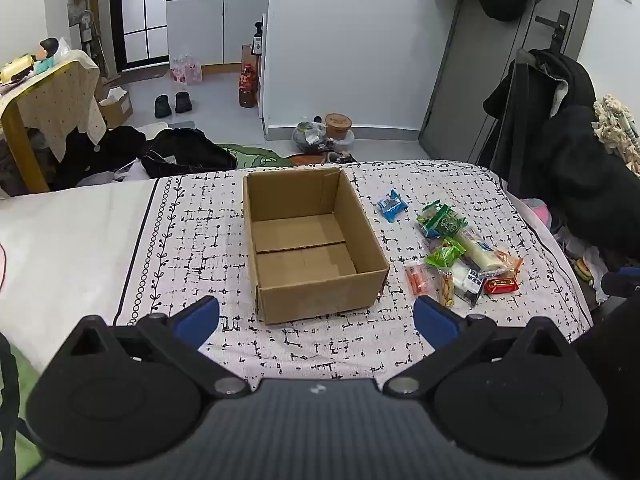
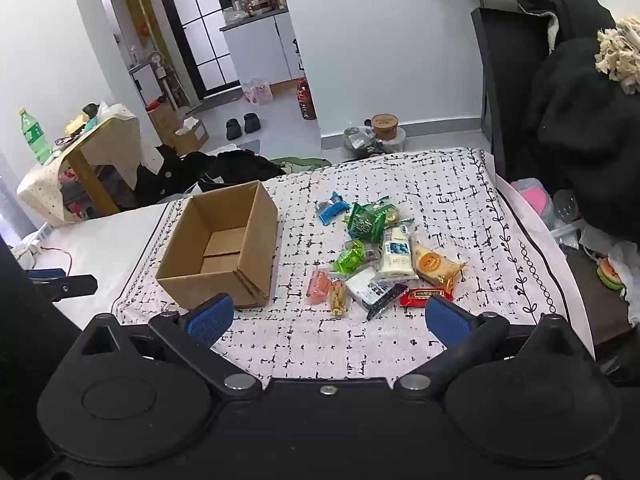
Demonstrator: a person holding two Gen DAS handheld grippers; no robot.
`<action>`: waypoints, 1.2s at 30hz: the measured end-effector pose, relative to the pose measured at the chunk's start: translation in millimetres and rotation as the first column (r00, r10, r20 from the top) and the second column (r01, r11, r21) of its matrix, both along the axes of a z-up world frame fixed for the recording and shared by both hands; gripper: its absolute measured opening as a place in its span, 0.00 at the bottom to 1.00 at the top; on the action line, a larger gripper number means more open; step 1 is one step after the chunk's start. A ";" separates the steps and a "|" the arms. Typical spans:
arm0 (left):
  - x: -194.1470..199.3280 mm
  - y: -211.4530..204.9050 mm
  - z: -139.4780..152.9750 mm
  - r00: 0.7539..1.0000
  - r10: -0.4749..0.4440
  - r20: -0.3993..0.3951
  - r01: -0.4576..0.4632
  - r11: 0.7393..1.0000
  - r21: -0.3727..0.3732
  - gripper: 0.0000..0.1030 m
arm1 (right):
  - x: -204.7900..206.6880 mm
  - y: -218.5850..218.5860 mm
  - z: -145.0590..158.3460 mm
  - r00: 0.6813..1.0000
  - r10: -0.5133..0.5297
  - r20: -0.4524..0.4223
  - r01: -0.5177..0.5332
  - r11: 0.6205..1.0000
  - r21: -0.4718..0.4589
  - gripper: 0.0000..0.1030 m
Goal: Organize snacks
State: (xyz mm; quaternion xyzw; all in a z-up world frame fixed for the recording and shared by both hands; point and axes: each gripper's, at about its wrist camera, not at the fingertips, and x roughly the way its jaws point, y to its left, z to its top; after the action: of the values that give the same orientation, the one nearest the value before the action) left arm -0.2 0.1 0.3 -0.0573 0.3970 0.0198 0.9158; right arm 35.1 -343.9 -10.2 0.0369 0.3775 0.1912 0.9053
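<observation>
An open, empty cardboard box (image 1: 308,248) stands on the patterned cloth; it also shows in the right wrist view (image 2: 220,248). A pile of several wrapped snacks (image 1: 456,256) lies to its right, also in the right wrist view (image 2: 380,256). A blue packet (image 1: 392,205) lies apart at the far side (image 2: 331,208). A red packet (image 2: 426,295) lies nearest my right gripper. My left gripper (image 1: 316,318) is open and empty, just short of the box's near wall. My right gripper (image 2: 328,318) is open and empty, just short of the pile.
The cloth-covered table (image 1: 200,264) ends at the far side, with a floor of clothes and bags (image 1: 176,156) beyond. Dark coats on a chair (image 2: 568,112) stand to the right. A small table with a green bottle (image 2: 34,136) stands far left.
</observation>
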 end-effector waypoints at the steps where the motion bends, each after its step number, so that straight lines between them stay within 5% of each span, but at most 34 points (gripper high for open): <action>1: 0.0 -0.3 0.1 1.000 -0.001 0.001 0.001 1.000 0.002 1.00 | -0.6 -0.7 -0.6 1.000 -0.001 0.000 0.001 1.000 0.000 1.00; 36: -4.9 3.5 8.7 0.999 -0.022 0.035 0.023 1.000 -0.017 1.00 | -5.1 11.5 13.5 1.000 0.025 0.015 -0.025 1.000 0.002 1.00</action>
State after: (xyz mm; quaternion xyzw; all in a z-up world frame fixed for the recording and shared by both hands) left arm -5.1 3.6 9.0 -0.0611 0.3819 0.0049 0.9222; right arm 30.0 -332.5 3.3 0.0320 0.3711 0.2032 0.9055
